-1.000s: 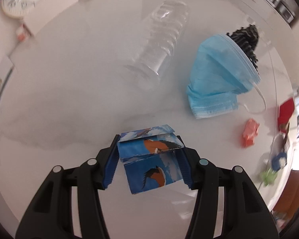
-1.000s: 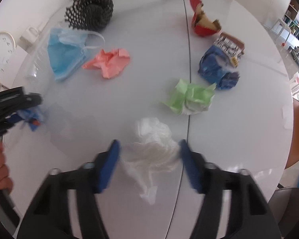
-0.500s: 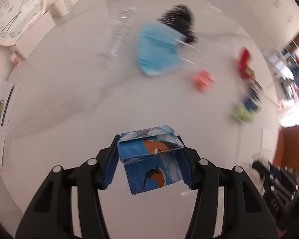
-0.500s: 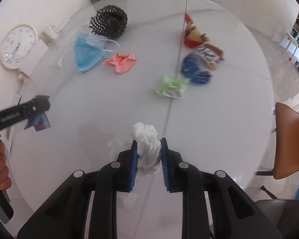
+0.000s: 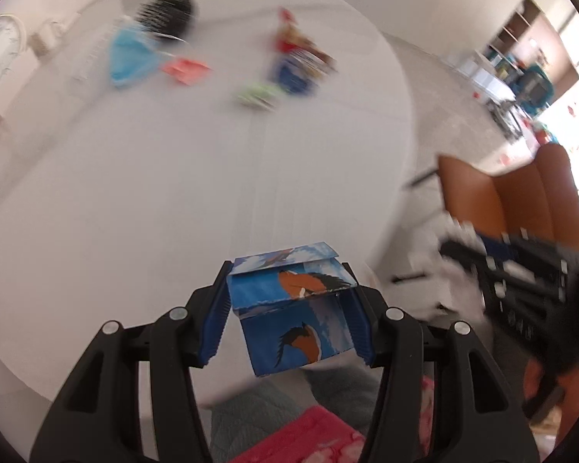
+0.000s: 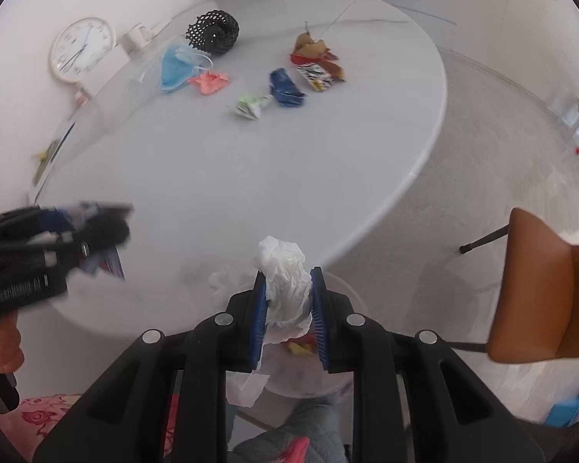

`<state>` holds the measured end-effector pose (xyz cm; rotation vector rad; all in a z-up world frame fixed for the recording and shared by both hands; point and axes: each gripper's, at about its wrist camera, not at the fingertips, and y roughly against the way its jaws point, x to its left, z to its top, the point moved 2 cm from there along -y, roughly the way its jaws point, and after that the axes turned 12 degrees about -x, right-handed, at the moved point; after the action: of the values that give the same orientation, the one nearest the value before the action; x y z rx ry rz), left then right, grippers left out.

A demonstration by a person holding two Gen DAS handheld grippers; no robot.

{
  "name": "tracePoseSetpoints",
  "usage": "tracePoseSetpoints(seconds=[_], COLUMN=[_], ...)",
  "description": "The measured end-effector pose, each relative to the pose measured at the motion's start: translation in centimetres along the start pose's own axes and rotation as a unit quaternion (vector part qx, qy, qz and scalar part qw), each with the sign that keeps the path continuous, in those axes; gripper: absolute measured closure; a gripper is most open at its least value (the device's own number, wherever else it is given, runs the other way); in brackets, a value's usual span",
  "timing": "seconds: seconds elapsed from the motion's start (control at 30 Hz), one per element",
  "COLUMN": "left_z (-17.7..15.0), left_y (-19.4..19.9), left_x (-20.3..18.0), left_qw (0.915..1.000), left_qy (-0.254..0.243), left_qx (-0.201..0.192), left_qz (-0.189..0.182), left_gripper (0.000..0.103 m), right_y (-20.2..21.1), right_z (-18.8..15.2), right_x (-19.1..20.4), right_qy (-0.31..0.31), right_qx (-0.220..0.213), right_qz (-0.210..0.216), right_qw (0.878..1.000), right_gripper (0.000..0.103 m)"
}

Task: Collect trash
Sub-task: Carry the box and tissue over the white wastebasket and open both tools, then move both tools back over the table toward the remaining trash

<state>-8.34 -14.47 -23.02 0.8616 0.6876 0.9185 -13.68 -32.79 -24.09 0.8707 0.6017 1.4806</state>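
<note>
The left gripper (image 5: 289, 305) is pinching a folded blue paper wrapper (image 5: 293, 305), lifted for carrying off. The right gripper (image 6: 287, 305) is squeezing a crumpled white tissue (image 6: 285, 277) past the table (image 6: 251, 162) edge, likely toward disposal.

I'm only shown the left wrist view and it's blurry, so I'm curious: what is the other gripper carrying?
Observer: The right gripper is shut on a crumpled white tissue.
Operator: And that dark blob at the far end of the table?
Observer: In the right wrist view it is sharp: a black mesh roll, lying beside a blue face mask.
Operator: Is my gripper visible from there?
Observer: Yes, the left gripper shows at the left edge, blurred, with the blue printed carton poking out below it.
Operator: Anything under the tissue?
Observer: A pale round rim with some coloured scraps inside; I cannot tell what it is.
</note>
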Motion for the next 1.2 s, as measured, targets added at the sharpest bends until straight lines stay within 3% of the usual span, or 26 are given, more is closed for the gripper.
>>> tracePoseSetpoints(seconds=[0.13, 0.27, 0.57, 0.8, 1.0, 1.07, 1.13, 1.2], left_z=[-3.6, -6.4, -7.2, -6.3, -5.0, -4.6, -4.4, -4.3], left_y=[-1.3, -3.2, -6.8, -1.9, 3.5, 4.7, 5.5, 6.2], left_x=[-5.0, -8.0, -8.4, -6.7, -1.9, -0.3, 1.3, 2.8], left_qw=[0.9997, 0.9990, 0.9977, 0.9964, 0.9859, 0.9817, 0.9766, 0.9716], left_qy=[-0.010, -0.008, 0.021, 0.058, 0.115, 0.132, 0.150, 0.164], left_qx=[0.018, 0.045, 0.060, 0.017, -0.029, -0.037, -0.045, -0.050], left_qz=[-0.016, -0.005, 0.025, 0.060, 0.118, 0.132, 0.148, 0.163], left_gripper=[0.051, 0.050, 0.033, 0.020, 0.012, 0.011, 0.011, 0.011], right_y=[0.9, 1.4, 1.0, 0.5, -1.7, -2.8, -3.7, -4.1], right_z=[-2.2, -3.5, -4.5, -4.6, -5.5, -6.0, -6.3, -6.2], right_x=[-2.9, -4.7, -5.8, -5.0, -1.9, -0.8, 0.1, 0.8], right_qy=[0.017, 0.025, 0.037, 0.055, 0.094, 0.108, 0.117, 0.124], right_qx=[0.012, 0.028, 0.038, 0.044, 0.062, 0.077, 0.085, 0.085], right_qz=[0.017, 0.040, 0.063, 0.087, 0.123, 0.128, 0.121, 0.114], right_qw=[1.000, 0.998, 0.997, 0.994, 0.986, 0.983, 0.982, 0.982], right_gripper=[0.081, 0.081, 0.081, 0.079, 0.076, 0.064, 0.032, 0.028])
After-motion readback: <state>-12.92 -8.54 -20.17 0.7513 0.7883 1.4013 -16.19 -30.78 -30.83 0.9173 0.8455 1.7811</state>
